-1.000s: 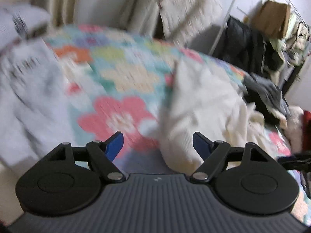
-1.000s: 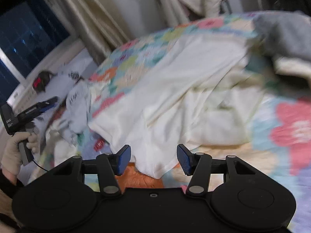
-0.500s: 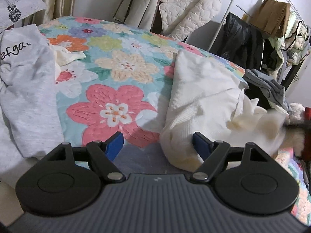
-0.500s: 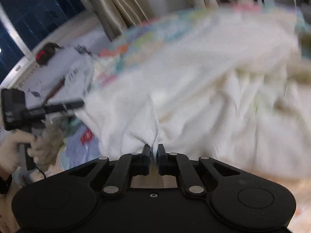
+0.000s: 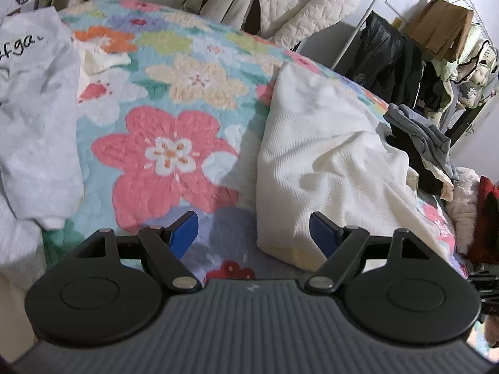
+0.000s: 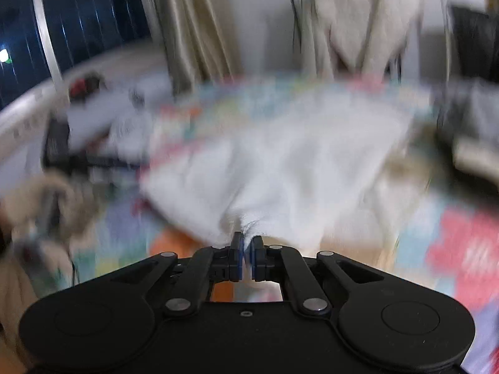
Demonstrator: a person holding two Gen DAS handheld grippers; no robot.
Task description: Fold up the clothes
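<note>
A cream waffle-knit garment [image 5: 324, 168] lies spread on the floral bedspread [image 5: 174, 143]. My left gripper [image 5: 253, 236] is open and empty, low over the bed; its right finger sits at the garment's near corner. In the blurred right wrist view the same cream garment [image 6: 287, 162] stretches away from me. My right gripper [image 6: 247, 260] is shut on a bunched edge of it, and the cloth rises from between the pads.
A grey sweatshirt with black lettering [image 5: 34, 99] lies at the left of the bed. Dark and grey clothes [image 5: 421, 143] are piled at the right edge. Jackets hang on a rack [image 5: 312, 3] behind the bed. A window [image 6: 68, 21] is at the far left.
My right gripper went from open to shut on the cream garment's edge and has pulled it taut. My left gripper stayed open and settled near the garment's corner.
</note>
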